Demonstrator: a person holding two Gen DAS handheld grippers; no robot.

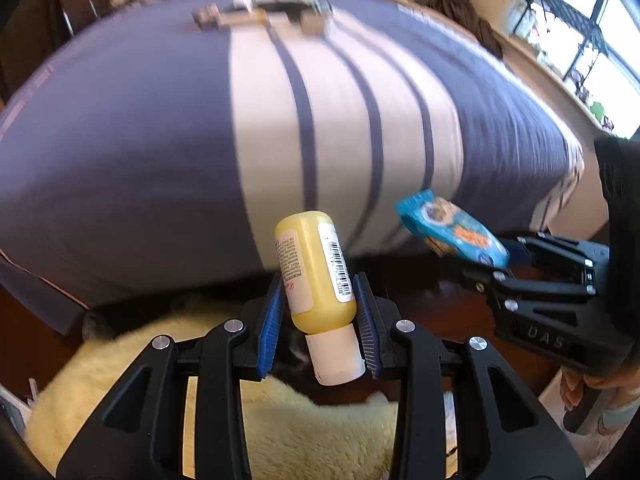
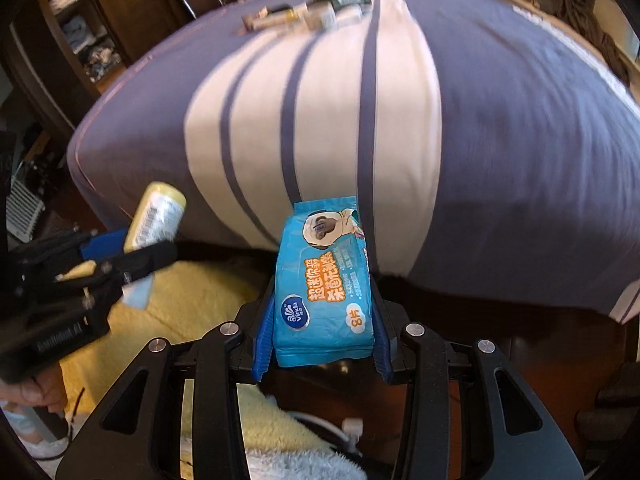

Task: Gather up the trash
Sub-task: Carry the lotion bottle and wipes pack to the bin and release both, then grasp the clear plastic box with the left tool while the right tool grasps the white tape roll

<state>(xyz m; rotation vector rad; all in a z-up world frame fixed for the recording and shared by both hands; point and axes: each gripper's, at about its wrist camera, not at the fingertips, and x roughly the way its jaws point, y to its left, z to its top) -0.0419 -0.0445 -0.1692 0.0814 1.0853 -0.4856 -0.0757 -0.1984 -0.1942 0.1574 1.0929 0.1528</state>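
My left gripper is shut on a small yellow bottle with a white cap, held cap toward the camera just off the bed's near edge. In the right wrist view the same bottle and left gripper show at the left. My right gripper is shut on a blue wet-wipes pack, its blue pads pressing both long sides. That pack and the right gripper appear at the right of the left wrist view. Several small boxes and tubes lie at the bed's far end.
A bed with a purple and white striped cover fills the background. A pale yellow fluffy rug lies on the dark floor below. A white-rimmed container with pale blue fluffy cloth sits under the right gripper. Shelves stand far left.
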